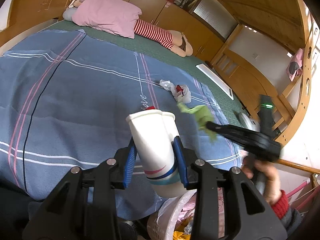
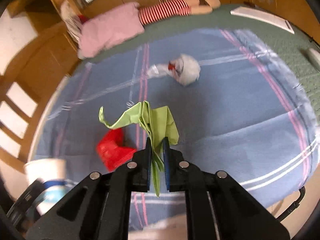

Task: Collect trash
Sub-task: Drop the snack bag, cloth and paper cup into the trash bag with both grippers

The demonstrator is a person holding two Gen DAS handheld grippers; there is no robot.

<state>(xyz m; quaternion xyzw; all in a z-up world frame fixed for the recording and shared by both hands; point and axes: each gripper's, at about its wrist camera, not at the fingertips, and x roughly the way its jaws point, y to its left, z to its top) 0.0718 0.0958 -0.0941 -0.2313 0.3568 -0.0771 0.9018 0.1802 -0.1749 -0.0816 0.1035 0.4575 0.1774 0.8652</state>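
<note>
My left gripper (image 1: 155, 140) is shut on a white paper cup (image 1: 154, 146) with a blue and pink band, held above the blue bed cover near its front edge. The cup also shows at the lower left of the right wrist view (image 2: 47, 178). My right gripper (image 2: 157, 146) is shut on a crumpled green paper (image 2: 154, 122), lifted above the cover; it shows in the left wrist view (image 1: 202, 116) too. A red wrapper (image 2: 113, 148) lies on the cover under the green paper. A crumpled clear plastic bag (image 2: 184, 69) with red inside lies farther back (image 1: 180, 91).
A white basket lined with a plastic bag (image 1: 176, 216) stands below the bed's front edge, under my left gripper. A pink pillow (image 1: 106, 14) and a striped doll (image 1: 158, 33) lie at the far side. Wooden cabinets (image 1: 180, 20) line the wall.
</note>
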